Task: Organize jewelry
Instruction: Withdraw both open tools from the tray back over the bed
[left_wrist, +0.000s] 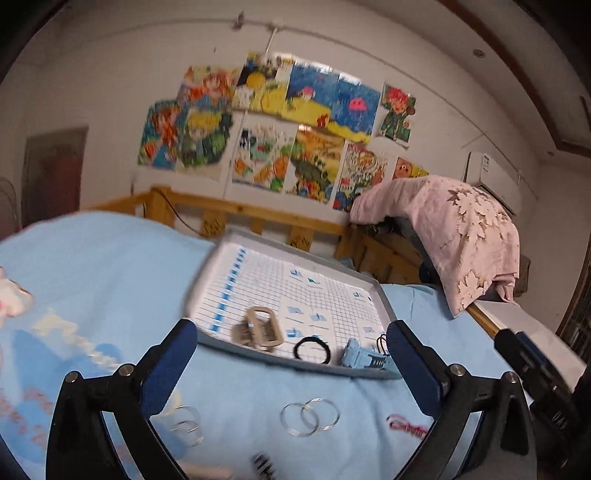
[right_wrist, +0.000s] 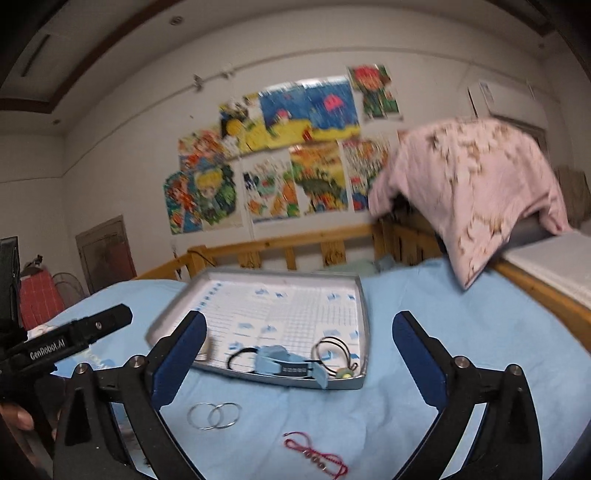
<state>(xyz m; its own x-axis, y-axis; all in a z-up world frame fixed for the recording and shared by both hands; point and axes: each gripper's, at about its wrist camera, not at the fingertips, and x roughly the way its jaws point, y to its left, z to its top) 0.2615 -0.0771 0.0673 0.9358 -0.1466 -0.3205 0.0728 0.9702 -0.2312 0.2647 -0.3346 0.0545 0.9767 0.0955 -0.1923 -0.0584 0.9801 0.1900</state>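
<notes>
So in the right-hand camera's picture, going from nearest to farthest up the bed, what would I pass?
red string bracelet → pair of silver rings → grey tray → wooden bed rail → drawings on the wall

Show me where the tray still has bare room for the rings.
The tray is free across its far half, up to the back rim. Its near edge is crowded: black hair tie, blue watch and corded pendant. The two silver rings lie on the blue sheet, before the near rim.
</notes>
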